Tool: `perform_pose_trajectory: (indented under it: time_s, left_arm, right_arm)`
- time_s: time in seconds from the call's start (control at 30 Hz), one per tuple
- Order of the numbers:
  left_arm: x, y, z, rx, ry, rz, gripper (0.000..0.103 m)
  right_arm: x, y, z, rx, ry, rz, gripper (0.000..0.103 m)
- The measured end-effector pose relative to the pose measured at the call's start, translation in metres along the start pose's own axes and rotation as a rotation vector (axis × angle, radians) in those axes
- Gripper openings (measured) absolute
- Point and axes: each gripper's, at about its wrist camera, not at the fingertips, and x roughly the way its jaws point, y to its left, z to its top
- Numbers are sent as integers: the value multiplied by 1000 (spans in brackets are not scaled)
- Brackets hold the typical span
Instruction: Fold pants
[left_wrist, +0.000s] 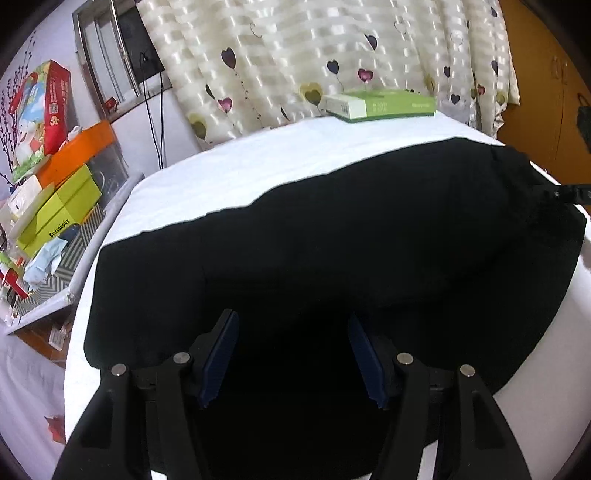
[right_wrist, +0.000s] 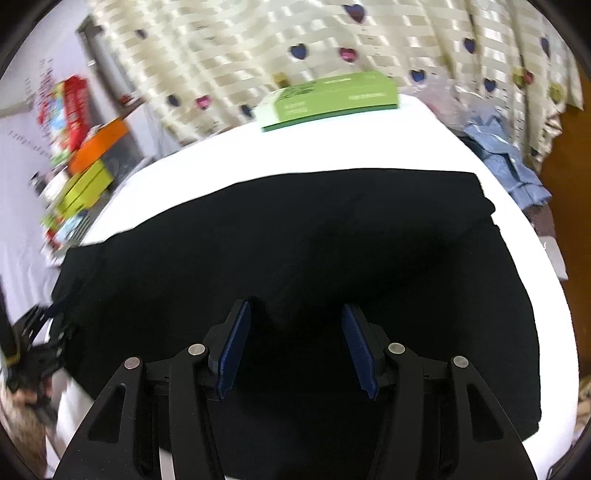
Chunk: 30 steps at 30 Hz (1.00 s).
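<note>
Fingers of the left gripper stand wide apart in the left wrist view, their blue ribbed pads bare, with nothing between them. Below them the black pants lie spread flat on a white table, covering most of its near part. At the table's far edge sits a flat green box; its print is too small to read. Behind it hangs a cream curtain patterned with hearts on stems. To the left, a shelf carries stacked boxes: a yellow-green box printed with a word beginning "SHENONG", an orange box above it, and a red carton with cartoon art, its writing unreadable. The right gripper's tip shows at the right edge, against the pants' far end.

From the right wrist, a blurred view, the right gripper is likewise spread wide and empty over the pants. The green box bears white lettering, smeared beyond reading. Light blue cloth lies off the table's right side. The left gripper appears at the left edge, by the pants' end.
</note>
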Motion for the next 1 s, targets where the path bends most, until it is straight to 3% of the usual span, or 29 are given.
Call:
perform_pose_trajectory:
  time_s: [0.1,0.23,0.27,0.33,0.4,0.43,0.57,1.0]
  left_arm:
    - [2,2,4,5,5,45,64]
    - [13,8,10,-20,23,51,64]
    - [14,9,12,-28,25,53,64]
    - [16,9,14,-28,21,63,64]
    - [17,7,14,-20,16,70,56]
    - [17,7,14,-17,15,66,47]
    - [15,7,14,-13,4,66,18]
    - [-25,12,13,-45,-99,54,12]
  right_arm:
    - [5,-2,9,42,-11,-81,53]
    - [6,-9,13,89,-35,-127,52]
    - [5,-11,13,96,-45,-142,49]
    - [4,-15,13,105,-58,-177,26]
    - [1,-22,13,137,-67,-154,15]
    - [0,-26,12,152,-70,-143,11]
    - [-4,-29,10,170,-86,-102,7]
    - [-45,-39,-9,238,-170,30,5]
